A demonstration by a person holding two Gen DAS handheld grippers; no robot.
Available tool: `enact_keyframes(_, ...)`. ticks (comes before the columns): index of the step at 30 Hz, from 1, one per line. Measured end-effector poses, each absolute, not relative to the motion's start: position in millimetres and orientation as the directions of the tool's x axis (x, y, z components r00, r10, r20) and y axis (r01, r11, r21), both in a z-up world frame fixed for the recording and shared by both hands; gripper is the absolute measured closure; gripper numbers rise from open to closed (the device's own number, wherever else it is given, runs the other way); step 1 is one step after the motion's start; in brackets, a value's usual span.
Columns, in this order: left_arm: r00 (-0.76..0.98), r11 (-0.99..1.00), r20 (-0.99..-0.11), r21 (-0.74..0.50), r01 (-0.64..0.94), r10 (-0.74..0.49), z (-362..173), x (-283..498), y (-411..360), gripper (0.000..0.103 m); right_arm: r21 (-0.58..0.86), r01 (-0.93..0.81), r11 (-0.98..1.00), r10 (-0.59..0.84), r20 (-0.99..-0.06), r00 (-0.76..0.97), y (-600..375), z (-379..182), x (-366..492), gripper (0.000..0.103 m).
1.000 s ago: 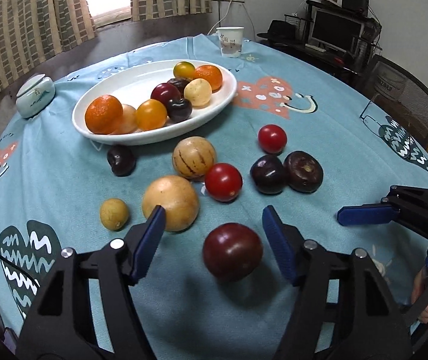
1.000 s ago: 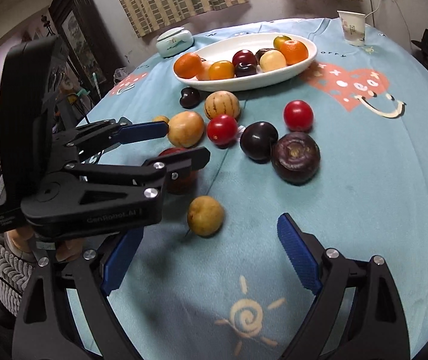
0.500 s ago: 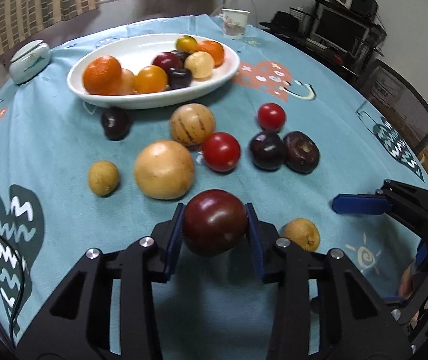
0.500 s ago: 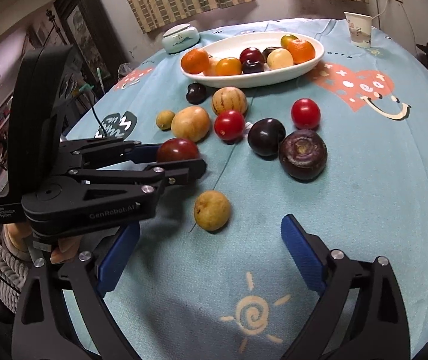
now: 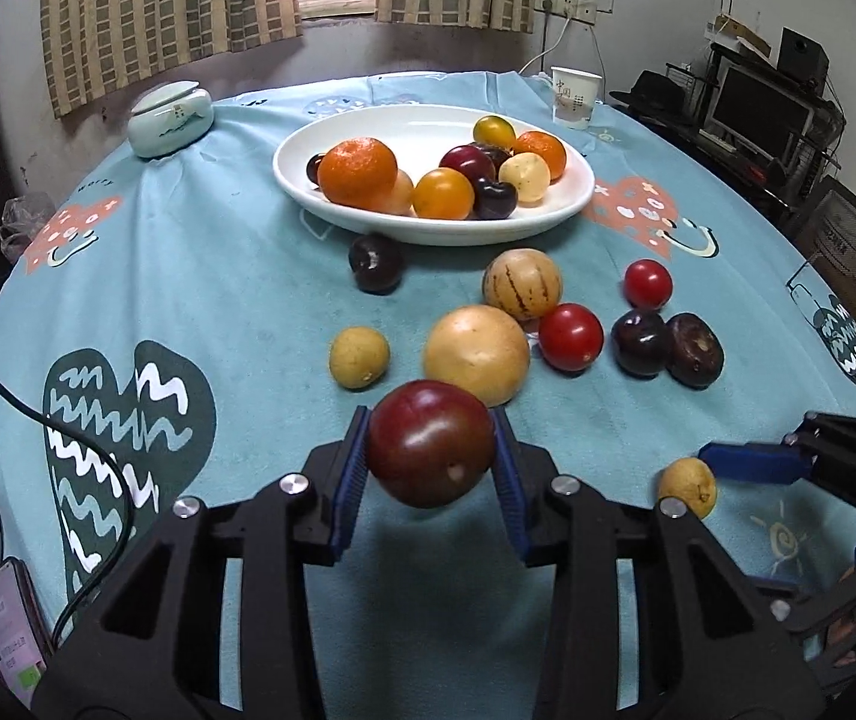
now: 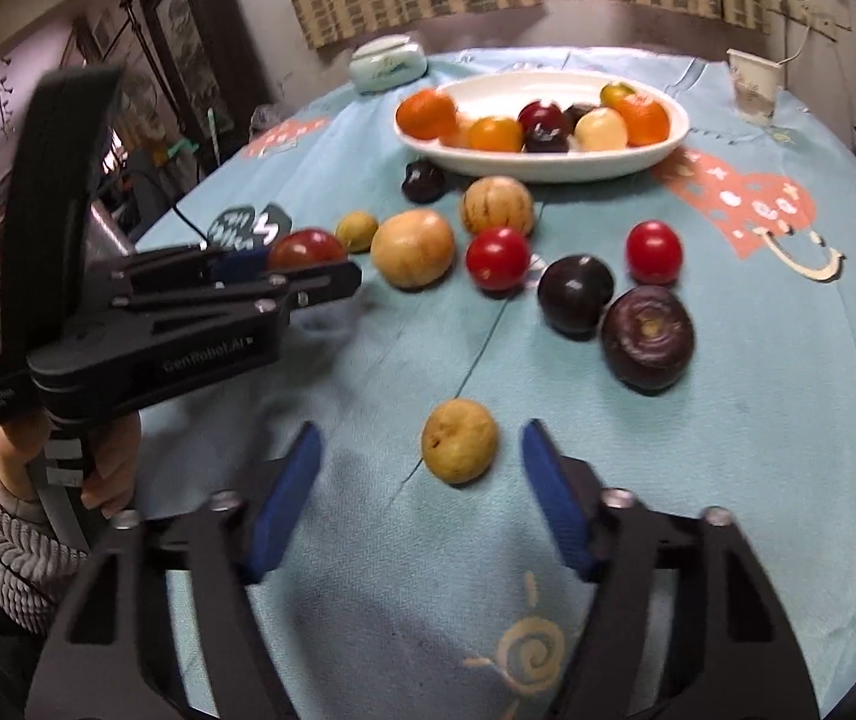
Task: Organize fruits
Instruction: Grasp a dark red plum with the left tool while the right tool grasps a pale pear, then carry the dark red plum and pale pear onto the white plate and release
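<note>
Holding: one dark red plum [image 5: 431, 443], clamped in my left gripper [image 5: 431, 468] jaws above the bench [image 5: 236, 276]. Right gripper [image 6: 422, 474] jaws closing around a small yellow fruit [image 6: 459, 440], untouched.

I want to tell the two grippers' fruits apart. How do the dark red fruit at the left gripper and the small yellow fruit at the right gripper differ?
The dark red fruit is clearly larger than the small yellow fruit. The red one is glossy and smooth; the yellow one is dull and speckled. The red one is clamped in the left gripper and lifted off the cloth; the yellow one lies on the cloth between the right gripper jaws, which are closing but not touching it. Both are roundish.
</note>
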State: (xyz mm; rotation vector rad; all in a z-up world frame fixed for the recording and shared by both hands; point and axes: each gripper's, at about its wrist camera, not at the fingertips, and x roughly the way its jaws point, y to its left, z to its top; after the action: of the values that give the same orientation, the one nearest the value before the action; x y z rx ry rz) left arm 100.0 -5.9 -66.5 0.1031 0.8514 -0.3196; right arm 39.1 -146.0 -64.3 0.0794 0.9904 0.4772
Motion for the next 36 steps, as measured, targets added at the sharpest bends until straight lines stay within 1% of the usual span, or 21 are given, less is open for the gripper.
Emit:
enact_keyframes(3,0.614,0.946,-0.752,-0.039,0.323,-0.241,-67.1,99.4,-5.6,0.064,0.280,-0.349,0.894,0.420,-0.794,0.439,-144.6,-65.5,43.6,0.042)
enact_keyframes(6,0.611,0.945,-0.753,-0.042,0.324,-0.243,-67.6,99.7,-5.8,0.064,0.250,-0.358,0.899,0.398,-0.807,0.436,-140.0,-65.6,46.4,0.045)
enact_keyframes(8,0.615,0.948,-0.753,-0.039,0.317,-0.237,-67.6,99.8,-5.7,0.064,0.208,-0.373,0.904,0.369,-0.820,0.438,-134.4,-65.5,49.2,0.053)
enact_keyframes(9,0.619,0.949,-0.751,-0.033,0.313,-0.230,-67.6,99.1,-6.0,0.064,0.185,-0.382,0.906,0.354,-0.825,0.440,-131.4,-65.4,50.3,0.056)
enact_keyframes(11,0.628,0.952,-0.748,-0.017,0.306,-0.216,-66.9,98.0,-6.8,0.064,0.154,-0.392,0.907,0.334,-0.832,0.444,-128.7,-66.5,52.6,0.065)
enact_keyframes(12,0.631,0.952,-0.747,-0.012,0.305,-0.211,-66.8,97.6,-7.3,0.064,0.144,-0.397,0.906,0.328,-0.833,0.445,-128.5,-66.7,53.6,0.067)
enact_keyframes(14,0.637,0.954,-0.744,-0.004,0.300,-0.204,-66.3,97.0,-7.5,0.064,0.117,-0.403,0.908,0.309,-0.837,0.453,-128.0,-67.6,53.7,0.074)
enact_keyframes(15,0.639,0.954,-0.742,-0.002,0.299,-0.202,-65.9,96.8,-7.3,0.064,0.102,-0.406,0.908,0.298,-0.838,0.457,-127.3,-67.8,53.0,0.075)
enact_keyframes(23,0.672,0.959,-0.720,0.031,0.282,-0.175,-60.9,91.1,-7.7,0.064,0.109,-0.398,0.911,0.307,-0.823,0.478,-131.9,-65.6,51.4,0.076)
enact_keyframes(27,0.713,0.964,-0.688,0.071,0.255,-0.138,-53.1,89.1,-8.1,0.064,0.130,-0.383,0.914,0.323,-0.805,0.498,-138.3,-60.9,49.8,0.076)
enact_keyframes(33,0.750,0.967,-0.654,0.110,0.229,-0.103,-34.4,97.3,-8.1,0.064,0.153,-0.347,0.925,0.337,-0.752,0.567,-158.3,-36.8,52.3,0.076)
enact_keyframes(36,0.785,0.969,-0.615,0.141,0.203,-0.075,-13.7,109.3,-9.6,0.064,0.156,-0.323,0.933,0.336,-0.695,0.636,-174.1,-7.0,61.7,0.076)
